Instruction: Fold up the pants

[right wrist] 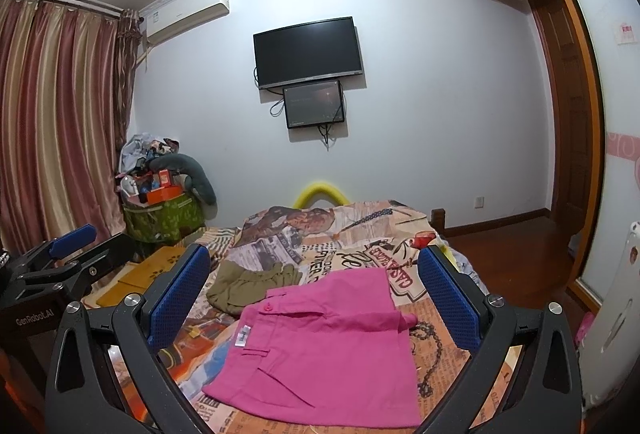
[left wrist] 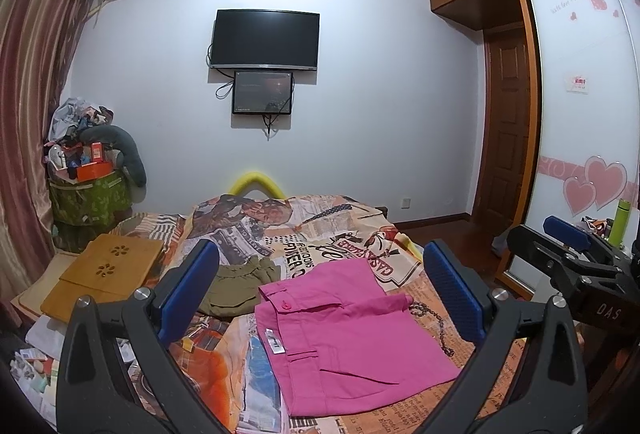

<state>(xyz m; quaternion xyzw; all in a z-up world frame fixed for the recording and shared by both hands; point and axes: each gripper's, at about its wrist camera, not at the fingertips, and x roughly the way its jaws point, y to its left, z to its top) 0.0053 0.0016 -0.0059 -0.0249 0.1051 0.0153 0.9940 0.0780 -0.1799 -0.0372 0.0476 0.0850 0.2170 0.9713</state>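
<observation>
Pink pants (left wrist: 352,330) lie folded on the bed (left wrist: 224,354). Both hand-held grippers (left wrist: 320,290) (right wrist: 316,294) spread, empty; advise pinching hem corners evenly.

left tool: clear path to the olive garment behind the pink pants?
Probably yes. The left tool is open and empty above the bed. The olive garment lies uncovered beside the pink pants, just ahead and left of centre, with nothing between it and the fingers.
</observation>
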